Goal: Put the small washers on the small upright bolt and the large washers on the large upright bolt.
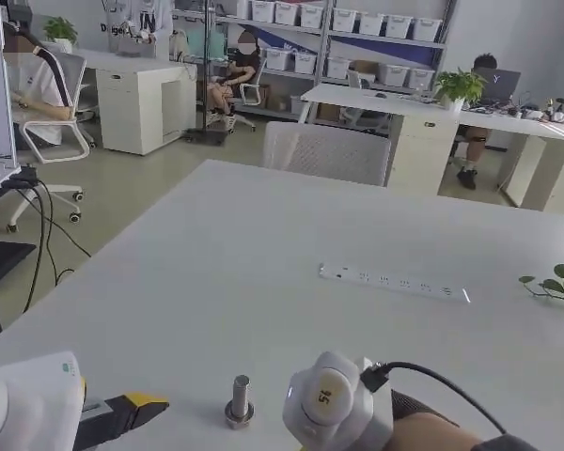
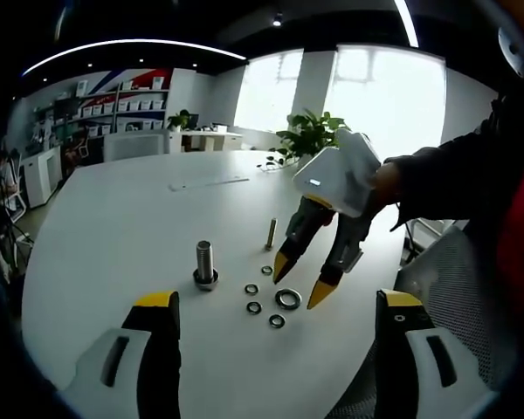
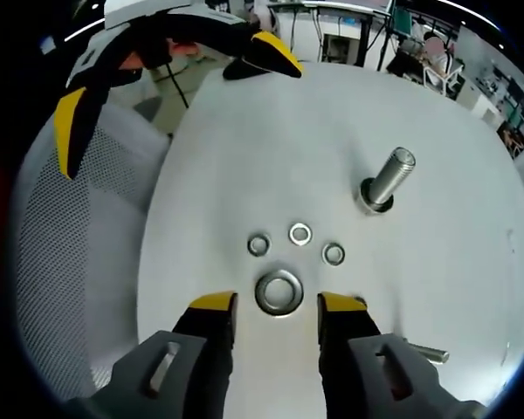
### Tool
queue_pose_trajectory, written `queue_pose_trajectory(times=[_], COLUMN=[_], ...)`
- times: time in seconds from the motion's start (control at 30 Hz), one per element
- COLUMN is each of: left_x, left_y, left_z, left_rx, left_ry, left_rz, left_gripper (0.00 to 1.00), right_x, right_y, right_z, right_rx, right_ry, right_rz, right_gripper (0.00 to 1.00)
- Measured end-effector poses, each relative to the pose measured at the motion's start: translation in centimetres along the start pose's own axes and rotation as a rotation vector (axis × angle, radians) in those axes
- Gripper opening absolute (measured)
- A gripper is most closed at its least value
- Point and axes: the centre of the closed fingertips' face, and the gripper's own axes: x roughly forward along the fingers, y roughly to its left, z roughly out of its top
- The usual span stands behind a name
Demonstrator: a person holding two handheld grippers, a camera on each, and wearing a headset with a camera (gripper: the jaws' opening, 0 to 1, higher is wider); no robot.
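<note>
1. Left gripper view: looks out past left gripper (image 2: 277, 301), jaws spread wide and gripping nothing, onto right gripper (image 2: 301, 284) tipped down over table (image 2: 113, 236).
2. Same view: finds big bolt (image 2: 204, 262) and small bolt (image 2: 271, 234) both upright and near each other, with big washer (image 2: 288, 299) and small washers (image 2: 254, 307) loose on the table in front of them.
3. Right gripper view: puts the big washer (image 3: 279, 291) flat between the tips of the right gripper (image 3: 278, 303), jaws parted a little wider than it, nothing clamped; cannot tell any contact.
4. Same view: sets three small washers (image 3: 300, 233) just beyond, apart from one another, the big bolt (image 3: 386, 179) farther right, the small bolt (image 3: 424, 353) low at the edge beside a jaw, the left gripper (image 3: 168, 85) open across the top.
5. Head view: places the big bolt (image 1: 240, 399) between the left gripper (image 1: 136, 411) and the right gripper (image 1: 329, 399), whose body blocks the washers. Cannot tell whether the ring at the bolt's foot is a washer.
6. Farther off: power strip (image 1: 395, 282) on the table, plant (image 1: 555, 282) at its right edge, chair (image 1: 324, 150) behind.
</note>
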Motion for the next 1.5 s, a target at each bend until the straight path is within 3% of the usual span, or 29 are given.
queue_pose_trajectory(times=[0.87, 1.5], left_x=[-0.07, -0.07], left_y=[0.04, 0.11], left_z=[0.09, 0.05], left_rx=[-0.003, -0.004], left_ry=[-0.008, -0.009], left_rz=[0.002, 0.006], left_gripper=[0.92, 0.92], right_x=[0.45, 0.54], right_y=[-0.11, -0.52], right_z=[0.04, 0.17], right_rx=[-0.070, -0.063], right_ry=[0.046, 0.034], right_rz=[-0.014, -0.025], right_gripper=[0.28, 0.23])
